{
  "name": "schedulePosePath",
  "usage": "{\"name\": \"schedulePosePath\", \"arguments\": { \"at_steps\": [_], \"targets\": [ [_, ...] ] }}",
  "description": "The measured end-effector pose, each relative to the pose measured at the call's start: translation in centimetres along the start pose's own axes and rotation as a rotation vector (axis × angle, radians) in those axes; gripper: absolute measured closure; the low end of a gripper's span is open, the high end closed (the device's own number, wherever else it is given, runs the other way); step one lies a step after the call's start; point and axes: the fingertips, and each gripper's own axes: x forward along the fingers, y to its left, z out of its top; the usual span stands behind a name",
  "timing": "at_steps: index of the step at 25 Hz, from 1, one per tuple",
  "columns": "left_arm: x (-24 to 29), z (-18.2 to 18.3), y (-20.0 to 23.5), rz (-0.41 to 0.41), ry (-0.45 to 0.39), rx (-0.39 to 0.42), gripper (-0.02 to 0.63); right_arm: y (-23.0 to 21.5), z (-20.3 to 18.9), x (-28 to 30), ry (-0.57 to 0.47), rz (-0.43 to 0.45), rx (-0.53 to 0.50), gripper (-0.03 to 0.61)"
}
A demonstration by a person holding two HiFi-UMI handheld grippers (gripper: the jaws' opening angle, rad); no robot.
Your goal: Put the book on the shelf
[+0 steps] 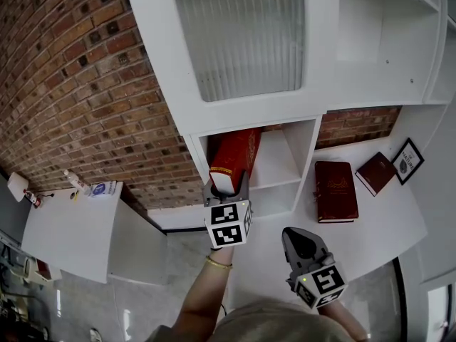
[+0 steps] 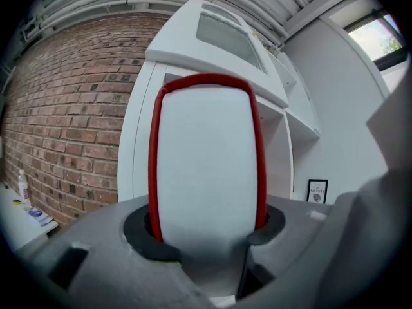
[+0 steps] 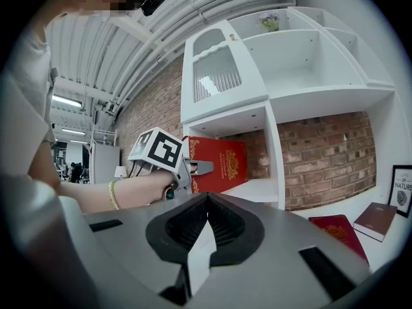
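I had the left hand-held gripper (image 1: 226, 185) clamped on the near end of the red hardback book with gilt ornament (image 1: 235, 155). It held the book on end so it could stand upright in the open white shelf compartment (image 1: 281, 164). The book's far end was within the compartment's mouth, at its left side, though I couldn't tell whether it rested on the shelf board. I judged that gripping the near end kept the jaws clear of the compartment walls. The right hand-held gripper (image 1: 296, 235) hung nearer to me and to the right, jaws together on nothing, out of the book's path.

The left gripper view showed little more than the pale page block edged in red cover between the jaws. That settled the grip, but it hid the compartment floor. The right gripper view gave the side-on look: the gilt cover face, slightly tilted in the compartment. The head view laid out the rest — a dark red book (image 1: 335, 191) and a smaller brown book (image 1: 375, 172) lying flat on the white worktop (image 1: 388, 223) to the right.
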Motion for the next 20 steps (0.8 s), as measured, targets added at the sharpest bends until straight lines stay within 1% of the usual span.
{"name": "schedulePosePath", "arguments": {
  "at_steps": [12, 20],
  "targets": [
    [2.3, 0.0, -0.2, 0.016, 0.010, 0.011, 0.377, -0.3, -0.1, -0.3, -0.007, -0.024, 0.005, 0.572],
    [3.3, 0.0, -0.2, 0.033, 0.011, -0.003, 0.377, -0.7, -0.3, -0.6, -0.008, -0.041, 0.006, 0.572]
  ]
}}
